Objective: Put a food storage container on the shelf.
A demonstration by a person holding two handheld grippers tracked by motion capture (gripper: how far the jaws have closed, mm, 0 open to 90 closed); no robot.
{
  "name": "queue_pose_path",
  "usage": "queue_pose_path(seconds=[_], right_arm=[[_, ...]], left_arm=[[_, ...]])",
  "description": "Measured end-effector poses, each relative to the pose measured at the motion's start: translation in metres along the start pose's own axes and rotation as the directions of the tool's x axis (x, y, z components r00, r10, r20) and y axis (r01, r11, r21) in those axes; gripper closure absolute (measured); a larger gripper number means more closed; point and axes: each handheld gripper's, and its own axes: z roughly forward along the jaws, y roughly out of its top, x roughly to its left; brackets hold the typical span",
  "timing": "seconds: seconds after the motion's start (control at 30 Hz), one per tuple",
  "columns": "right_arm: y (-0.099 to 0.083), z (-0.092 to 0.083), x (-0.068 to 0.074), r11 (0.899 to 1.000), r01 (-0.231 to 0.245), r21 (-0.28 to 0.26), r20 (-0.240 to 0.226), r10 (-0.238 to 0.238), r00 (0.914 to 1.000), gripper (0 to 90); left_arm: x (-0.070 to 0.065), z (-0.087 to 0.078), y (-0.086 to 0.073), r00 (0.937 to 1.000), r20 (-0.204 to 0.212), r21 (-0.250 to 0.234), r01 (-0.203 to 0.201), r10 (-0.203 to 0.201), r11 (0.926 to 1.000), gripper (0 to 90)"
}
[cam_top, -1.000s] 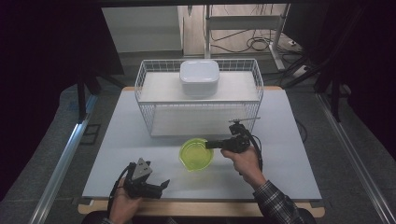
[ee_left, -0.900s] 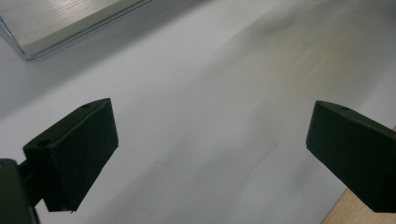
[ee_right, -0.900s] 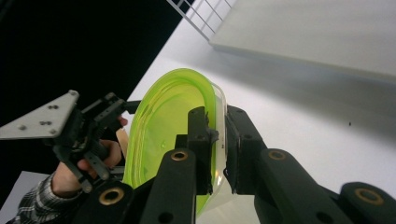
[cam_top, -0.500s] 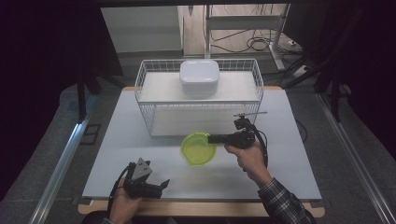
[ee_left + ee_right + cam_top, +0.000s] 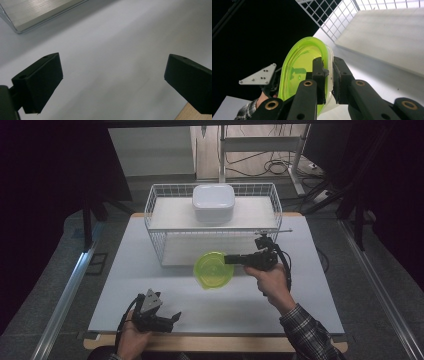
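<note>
A translucent lime-green bowl hangs above the white table in front of the wire rack. My right gripper is shut on its right rim and holds it tilted. In the right gripper view the two black jaws pinch the green bowl by its rim, one pad inside and one outside. My left gripper rests near the table's front edge at the left, held in a hand. Its pads stand wide open over bare table with nothing between them.
A white wire rack with a pale shelf stands at the back of the table. A white lidded container sits on its top shelf. The table's wooden front edge lies close to the left gripper. Dark floor and cables surround the table.
The right gripper has lifted the green bowl off the table, and the bowl now shows tilted closer to the rack's front. The left gripper has stayed in place.
</note>
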Motion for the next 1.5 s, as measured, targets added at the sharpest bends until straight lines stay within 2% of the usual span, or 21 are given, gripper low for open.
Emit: queue_pose_path(seconds=[0.67,1.3,1.5], right_arm=[[0.039,-0.024,0.020,0.998,0.011,-0.059,-0.013,-0.012,0.9999,81.6],[0.080,-0.043,0.039,0.991,0.024,-0.128,-0.010,-0.026,0.9996,81.6],[0.096,-0.046,0.045,0.989,0.006,-0.149,-0.019,-0.009,0.9998,81.6]], left_arm=[[0.000,0.001,0.000,1.0000,0.000,0.000,0.000,0.000,1.0000,1.3],[0.000,0.001,0.000,1.0000,0.003,0.000,0.007,-0.007,1.0000,1.3],[0.000,0.001,0.000,1.0000,0.004,0.005,0.005,-0.005,1.0000,1.3]])
